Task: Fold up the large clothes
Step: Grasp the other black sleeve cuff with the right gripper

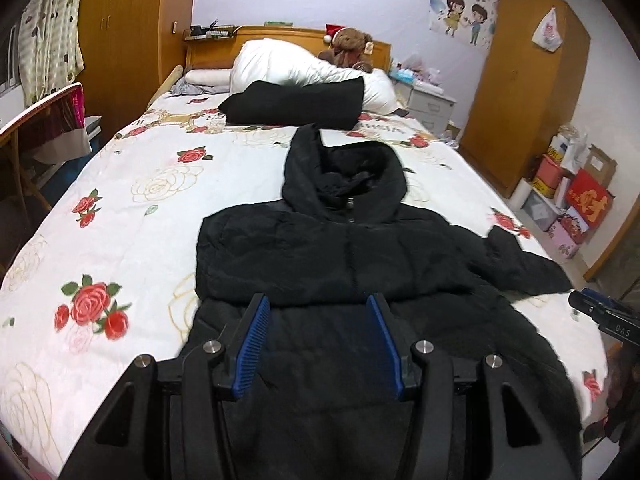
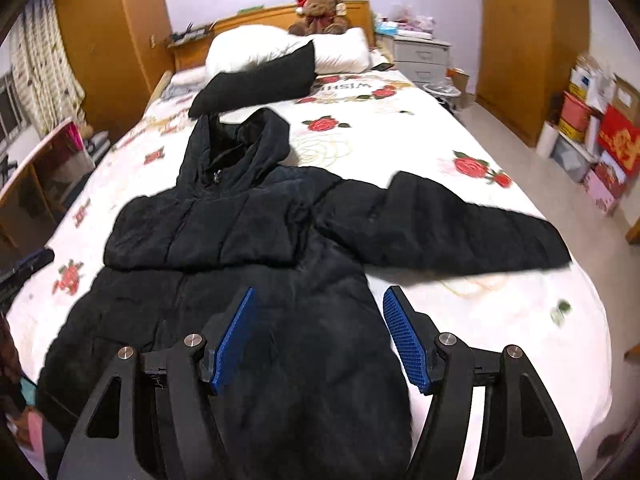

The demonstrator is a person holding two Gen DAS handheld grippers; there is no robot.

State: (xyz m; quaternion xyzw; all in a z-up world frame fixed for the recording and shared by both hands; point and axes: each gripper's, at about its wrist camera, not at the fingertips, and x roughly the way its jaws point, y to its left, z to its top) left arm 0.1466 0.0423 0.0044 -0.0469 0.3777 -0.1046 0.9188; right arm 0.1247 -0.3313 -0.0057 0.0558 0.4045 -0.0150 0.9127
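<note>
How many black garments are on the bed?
2: a hooded jacket spread out nearest the grippers, and a folded black garment farther up by the white pillow. Others may be hidden.

Readable text, few items.

- Bedsheet (image 2: 360, 136), white with red roses: gold capital letters near the pillow end, seen upside down and mirrored in the right wrist view, reading roughly "WISH…". In the left wrist view the same lettering (image 1: 378, 127) is partly hidden by black clothing; cannot be read there.
- Right gripper (image 1: 600, 316), at the right edge of the left wrist view: small pale letters "DAS" on its black body.
- Red box (image 1: 588, 196) on the floor by the wardrobe: one large gold Chinese character, apparently 财.
- Wall poster (image 1: 464, 4) with two cartoon children: small script above them, too small to read.
</note>
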